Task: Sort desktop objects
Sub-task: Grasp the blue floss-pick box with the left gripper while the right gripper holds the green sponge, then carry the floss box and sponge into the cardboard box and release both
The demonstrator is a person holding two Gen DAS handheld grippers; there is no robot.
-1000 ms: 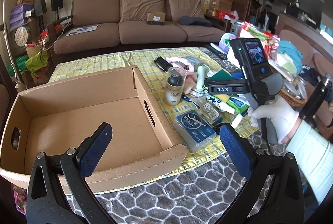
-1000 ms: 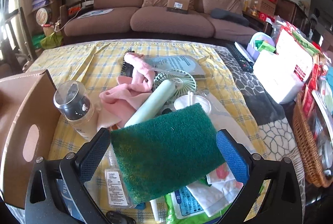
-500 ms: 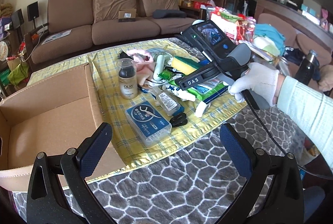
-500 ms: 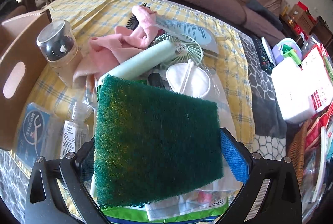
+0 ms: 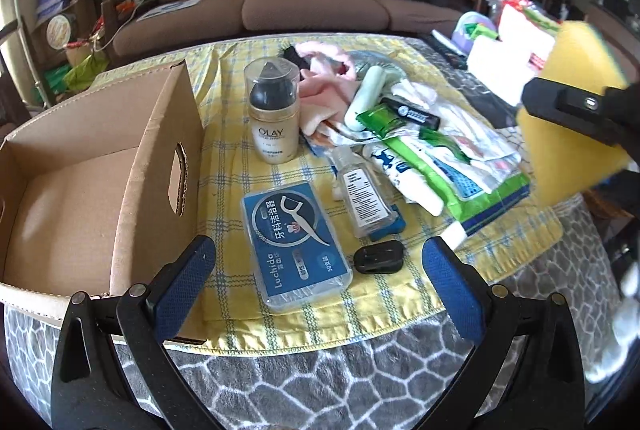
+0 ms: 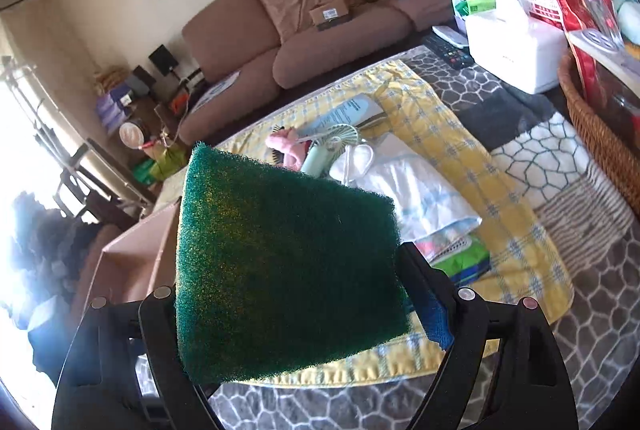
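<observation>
My right gripper (image 6: 292, 290) has a green scouring sponge (image 6: 280, 262) between its jaws, lifted off the table, and the jaws are closing on it. In the left wrist view the sponge's yellow side (image 5: 580, 46) shows at the right edge, clamped by a black finger. My left gripper (image 5: 318, 250) hangs open and empty just above a blue floss-pick box (image 5: 296, 242). An open, empty cardboard box (image 5: 160, 150) stands at the left. Beside it on the yellow checked cloth (image 5: 240, 158) lie an Olay bottle (image 5: 274, 118), a clear sanitiser bottle (image 5: 362, 194) and a small black clip (image 5: 378, 256).
A pile with a pink cloth (image 5: 324, 82), a mint hand fan (image 6: 340, 138) and green packets (image 5: 448, 170) covers the cloth's far side. A white tissue box (image 6: 516, 42), a remote (image 6: 446, 50) and a wicker basket (image 6: 600, 134) stand at the right. A brown sofa is behind.
The right gripper has lifted the sponge off the pile, rolled and narrowed on it. The left gripper swung right and down, from over the cardboard box to above the floss-pick box.
</observation>
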